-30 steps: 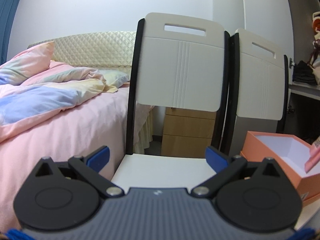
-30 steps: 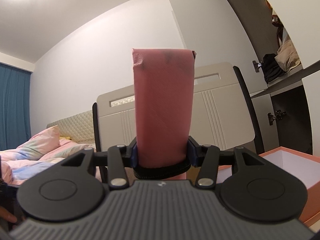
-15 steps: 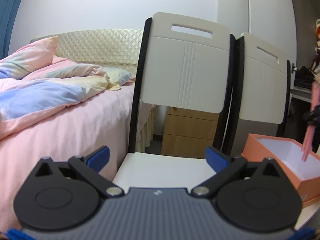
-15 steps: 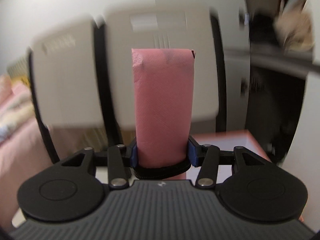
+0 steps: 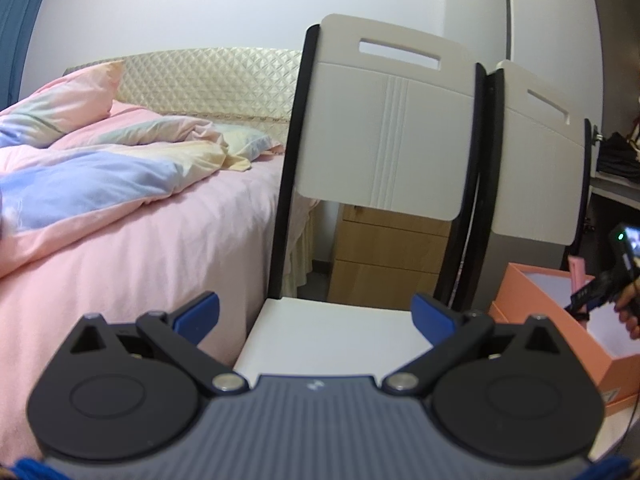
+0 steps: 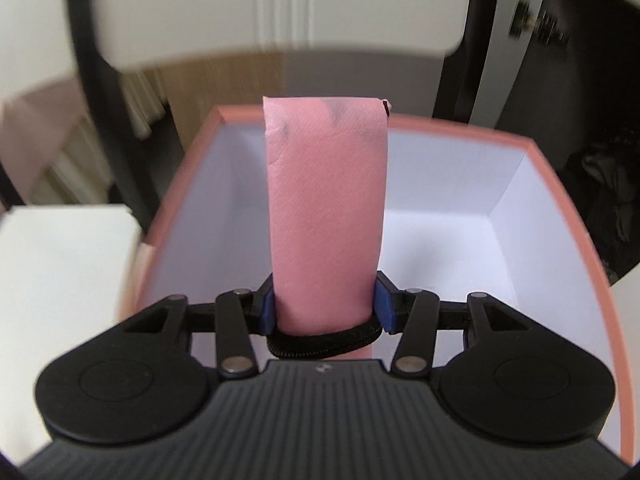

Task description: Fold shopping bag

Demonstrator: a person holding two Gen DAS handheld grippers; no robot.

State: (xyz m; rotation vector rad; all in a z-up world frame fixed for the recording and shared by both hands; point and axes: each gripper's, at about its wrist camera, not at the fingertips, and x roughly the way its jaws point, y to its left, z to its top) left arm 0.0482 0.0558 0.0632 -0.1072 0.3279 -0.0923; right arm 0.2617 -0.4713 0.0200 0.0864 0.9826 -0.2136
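Observation:
The folded pink shopping bag (image 6: 326, 204) is a tight upright bundle with a black elastic band around its base. My right gripper (image 6: 325, 307) is shut on it, blue pads pressing both sides, and tilts down over the open salmon box (image 6: 532, 148), whose white inside shows behind the bag. In the left wrist view the right gripper (image 5: 592, 294), in a person's hand, holds the pink bag (image 5: 577, 274) over that box (image 5: 520, 280). My left gripper (image 5: 316, 314) is open with nothing between its blue fingers, over a white chair seat (image 5: 332, 332).
Two white chairs with black frames (image 5: 384, 128) stand side by side behind the seat and the box. A bed with pink sheets and a pastel duvet (image 5: 100, 184) fills the left. A wooden drawer unit (image 5: 384, 256) stands behind the chairs. Dark shelves with clothes (image 5: 620, 156) are at right.
My right gripper swung from pointing up at the wall down to the open box, carrying the pink bag. The left gripper stayed almost still and open.

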